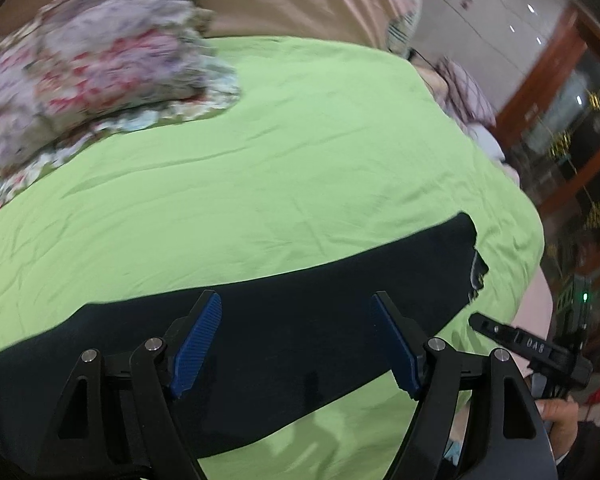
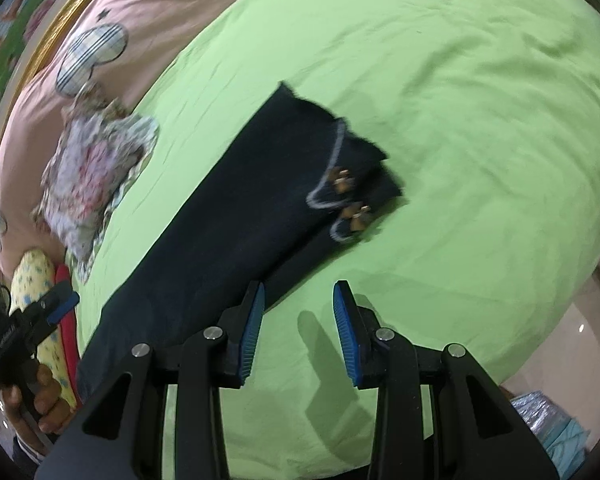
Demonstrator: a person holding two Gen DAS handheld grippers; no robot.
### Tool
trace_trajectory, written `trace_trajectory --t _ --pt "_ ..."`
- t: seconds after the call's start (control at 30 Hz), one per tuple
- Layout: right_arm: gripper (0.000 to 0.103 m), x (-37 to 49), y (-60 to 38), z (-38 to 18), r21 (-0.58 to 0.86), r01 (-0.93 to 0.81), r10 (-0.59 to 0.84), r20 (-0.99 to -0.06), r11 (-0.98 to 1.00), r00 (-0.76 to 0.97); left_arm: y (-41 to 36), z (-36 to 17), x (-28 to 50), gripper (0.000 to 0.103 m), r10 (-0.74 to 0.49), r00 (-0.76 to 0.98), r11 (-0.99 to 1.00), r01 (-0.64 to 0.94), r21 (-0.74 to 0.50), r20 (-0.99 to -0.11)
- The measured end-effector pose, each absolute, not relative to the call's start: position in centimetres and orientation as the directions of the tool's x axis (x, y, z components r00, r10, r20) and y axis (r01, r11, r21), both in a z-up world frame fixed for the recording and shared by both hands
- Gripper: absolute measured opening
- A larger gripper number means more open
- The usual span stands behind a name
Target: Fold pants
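Left gripper [image 1: 296, 340], jaws spread wide with nothing between the blue pads [image 1: 198, 344], poised above the dark navy pants [image 1: 260, 320]. Right gripper [image 2: 298, 330], jaws parted and empty, over bare green bedsheet [image 2: 460, 120] just beside the pants' edge. The pants lie flat as a long strip across the bed, folded lengthwise, with pale stitching and small metal trims [image 2: 342, 180] at the far end. A floral garment [image 1: 96, 68] sits bunched near the sheet's far side, apart from the pants. A pink patterned quilt [image 2: 148, 12] borders the sheet. Each wrist view shows the opposite gripper held in a hand [image 2: 46, 396].
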State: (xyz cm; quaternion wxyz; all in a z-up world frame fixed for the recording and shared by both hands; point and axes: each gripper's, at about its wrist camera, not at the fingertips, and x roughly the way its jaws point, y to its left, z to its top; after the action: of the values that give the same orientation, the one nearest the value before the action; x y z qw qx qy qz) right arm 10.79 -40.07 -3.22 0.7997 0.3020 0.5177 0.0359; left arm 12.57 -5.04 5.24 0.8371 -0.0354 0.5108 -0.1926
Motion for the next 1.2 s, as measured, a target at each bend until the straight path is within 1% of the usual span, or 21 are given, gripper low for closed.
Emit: trace_trajectory --t 0.13,0.23,0.3,0.37,0.43,0.6,0.63,0.67,0.73,0.77,0.83,0.93,1.03,1.13,1.17,1.2 --pt "0.037 11.2 -41.0 -3.8 0.543 0.297 0.375 -0.799 0.785 0.469 -8.0 4.7 13.9 0.078 -0.366 0.345 0.894 0.390 -0.223 -0.865" --pt "0.038 11.8 -41.6 -4.4 0.566 0.339 0.386 -0.793 0.752 0.471 -9.7 4.6 15.0 0.078 -0.364 0.315 0.876 0.436 -0.207 -0.876" --pt "0.038 12.3 -42.2 -5.0 0.589 0.375 0.394 -0.784 0.716 0.480 -11.1 4.4 15.9 0.078 -0.368 0.293 0.863 0.461 -0.207 -0.882" --pt "0.044 12.7 -42.7 -5.3 0.609 0.404 0.398 -0.773 0.682 0.493 -12.2 4.2 16.9 0.078 -0.376 0.265 0.848 0.484 -0.214 -0.888" --pt "0.046 13.1 -43.2 -5.8 0.629 0.431 0.407 -0.763 0.647 0.503 -13.3 3.9 17.7 0.078 -0.377 0.241 0.836 0.503 -0.217 -0.894" --pt "0.046 14.1 -43.8 -6.5 0.651 0.444 0.413 -0.746 0.615 0.522 -17.0 2.4 19.9 0.078 -0.377 0.141 0.793 0.560 -0.241 -0.915" --pt "0.043 14.3 -43.8 -6.5 0.652 0.436 0.414 -0.744 0.621 0.525 -17.7 2.2 20.1 0.078 -0.378 0.129 0.785 0.570 -0.243 -0.917" --pt "0.034 14.4 -43.9 -6.5 0.647 0.428 0.413 -0.747 0.631 0.521 -18.7 1.8 20.5 0.078 -0.380 0.109 0.771 0.586 -0.249 -0.919" --pt "0.024 14.4 -44.1 -6.6 0.635 0.420 0.412 -0.757 0.649 0.507 -20.4 1.2 21.0 0.078 -0.384 0.073 0.744 0.614 -0.262 -0.920" --pt "0.021 14.3 -44.4 -6.8 0.642 0.415 0.423 -0.751 0.644 0.506 -21.3 0.8 21.1 0.078 -0.389 0.053 0.729 0.628 -0.272 -0.920" --pt "0.018 14.0 -44.9 -7.0 0.665 0.395 0.449 -0.733 0.634 0.511 -22.9 0.0 21.5 0.078 -0.390 0.013 0.703 0.650 -0.288 -0.921" --pt "0.016 13.8 -44.9 -6.8 0.670 0.344 0.463 -0.720 0.658 0.517 -25.4 -1.2 22.2 0.078 -0.386 -0.060 0.657 0.683 -0.320 -0.921" --pt "0.015 13.7 -44.9 -6.6 0.673 0.305 0.474 -0.711 0.674 0.520 -27.6 -2.7 22.6 0.075 -0.377 -0.135 0.623 0.696 -0.358 -0.916" --pt "0.014 13.6 -45.2 -6.8 0.693 0.279 0.502 -0.691 0.664 0.521 -29.1 -3.5 23.0 0.066 -0.393 -0.211 0.586 0.693 -0.420 -0.895" --pt "0.014 13.5 -45.3 -6.8 0.698 0.270 0.509 -0.685 0.663 0.521 -29.6 -3.6 23.1 0.060 -0.405 -0.235 0.565 0.695 -0.444 -0.884" --pt "0.014 13.5 -45.2 -6.8 0.700 0.259 0.514 -0.682 0.665 0.521 -29.9 -3.7 23.1 0.051 -0.411 -0.252 0.550 0.698 -0.459 -0.876"
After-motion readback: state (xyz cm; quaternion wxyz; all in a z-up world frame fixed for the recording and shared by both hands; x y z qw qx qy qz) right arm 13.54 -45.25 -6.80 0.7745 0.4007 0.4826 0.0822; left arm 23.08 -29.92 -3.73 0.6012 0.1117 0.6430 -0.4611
